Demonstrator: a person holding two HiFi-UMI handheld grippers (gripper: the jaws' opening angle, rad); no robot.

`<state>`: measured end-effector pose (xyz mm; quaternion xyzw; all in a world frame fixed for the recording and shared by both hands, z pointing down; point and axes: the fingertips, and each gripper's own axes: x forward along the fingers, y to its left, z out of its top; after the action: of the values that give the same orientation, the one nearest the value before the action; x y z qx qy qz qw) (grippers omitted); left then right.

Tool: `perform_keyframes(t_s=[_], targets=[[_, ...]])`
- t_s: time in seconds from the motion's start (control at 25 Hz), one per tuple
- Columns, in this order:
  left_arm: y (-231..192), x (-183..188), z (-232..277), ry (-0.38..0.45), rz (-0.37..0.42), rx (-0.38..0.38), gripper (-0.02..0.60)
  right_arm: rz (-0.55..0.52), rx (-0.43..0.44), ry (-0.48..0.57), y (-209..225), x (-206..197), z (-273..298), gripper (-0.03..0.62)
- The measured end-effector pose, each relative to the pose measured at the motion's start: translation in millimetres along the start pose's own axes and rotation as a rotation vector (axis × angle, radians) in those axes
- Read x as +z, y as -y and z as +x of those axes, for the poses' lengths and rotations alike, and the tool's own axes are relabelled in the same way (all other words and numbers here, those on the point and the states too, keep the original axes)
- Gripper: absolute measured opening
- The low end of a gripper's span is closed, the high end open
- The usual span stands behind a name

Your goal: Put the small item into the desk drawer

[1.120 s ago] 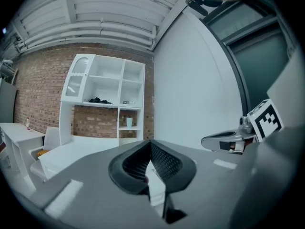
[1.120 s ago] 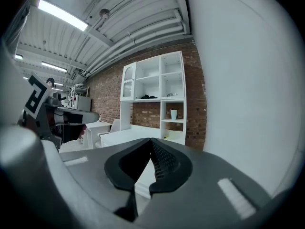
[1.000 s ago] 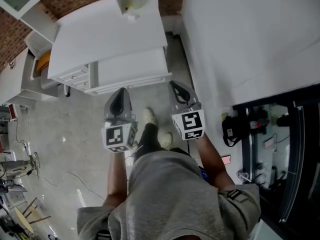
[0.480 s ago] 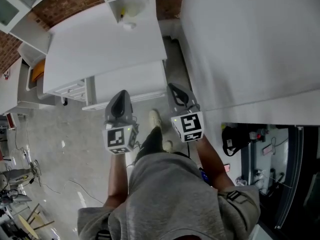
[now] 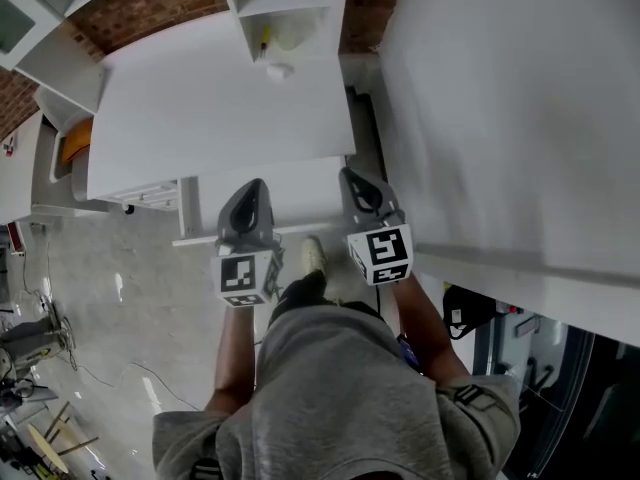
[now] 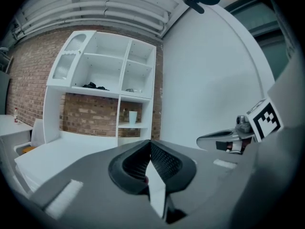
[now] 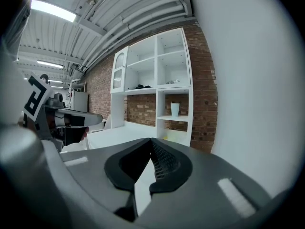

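Note:
A white desk fills the upper middle of the head view, with drawer fronts at its front left corner. A small white round item lies on the desktop just in front of the shelf unit. My left gripper and right gripper are side by side at the desk's front edge, well short of the item. Both are shut with nothing between the pads, as the left gripper view and the right gripper view show.
A large white panel runs along the right of the desk. A pale cup stands in a cubby of the shelf unit against the brick wall. A white side unit holding something orange sits left of the desk. Cables lie on the concrete floor.
The person has stepped toward the desk. Both grippers, still shut, have gone from over the floor to the desk's front edge.

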<state>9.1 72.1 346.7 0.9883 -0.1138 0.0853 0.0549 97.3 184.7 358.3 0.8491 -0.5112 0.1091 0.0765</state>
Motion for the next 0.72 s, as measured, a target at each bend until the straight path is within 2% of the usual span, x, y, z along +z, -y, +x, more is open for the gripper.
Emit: perform_keyframes(t_s=[0.2, 0.36, 0.72], targets=[[-25, 13, 30, 0.031, 0.010, 0.003, 0.012, -0.012, 0.013, -0.013, 5, 9, 42, 0.003], [-43, 11, 50, 0.006, -0.002, 0.009, 0.012, -0.019, 0.022, -0.024, 10, 16, 72, 0.003], [-75, 16, 84, 0.030, -0.010, 0.056, 0.012, -0.050, 0.063, -0.031, 21, 23, 122, 0.003]])
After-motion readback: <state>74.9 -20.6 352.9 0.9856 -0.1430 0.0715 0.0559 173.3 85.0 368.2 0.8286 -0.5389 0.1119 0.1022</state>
